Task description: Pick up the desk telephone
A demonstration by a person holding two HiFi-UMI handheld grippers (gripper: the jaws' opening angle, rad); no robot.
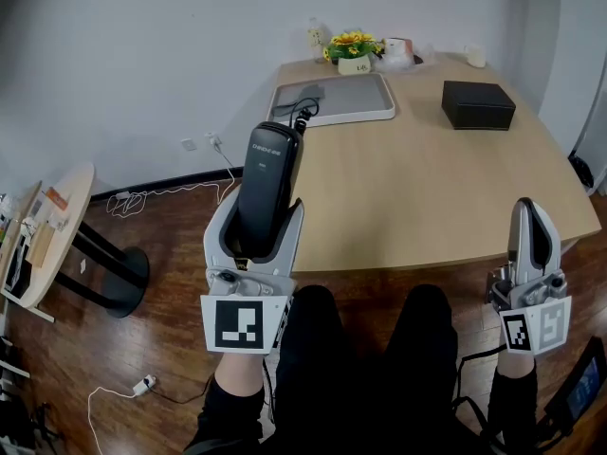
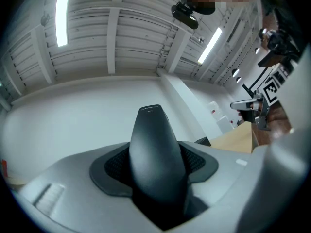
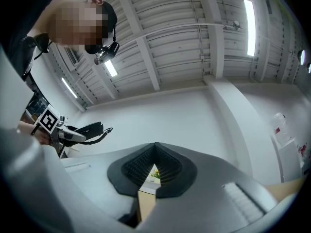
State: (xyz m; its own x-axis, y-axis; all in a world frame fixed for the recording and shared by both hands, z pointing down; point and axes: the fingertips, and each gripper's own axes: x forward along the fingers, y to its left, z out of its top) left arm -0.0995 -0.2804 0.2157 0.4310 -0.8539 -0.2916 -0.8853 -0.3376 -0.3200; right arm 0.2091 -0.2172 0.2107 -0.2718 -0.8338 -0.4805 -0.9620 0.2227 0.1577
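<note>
Your handset (image 1: 268,173) is black. Left tool (image 1: 266,218) and right tool (image 1: 529,218): light grey shells, black ribbed pads (image 3: 131,171), black-and-white square markers (image 1: 237,323). Tabletop (image 1: 408,188) pale wood. Tray (image 1: 332,118) grey with a white rim. Box (image 1: 478,103) black, flowers (image 1: 351,41) yellow, floor (image 1: 142,349) dark brown wood.

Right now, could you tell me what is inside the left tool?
The left tool holds a black telephone handset, standing up out of it; the handset's lower end is covered by the tool's body.
</note>
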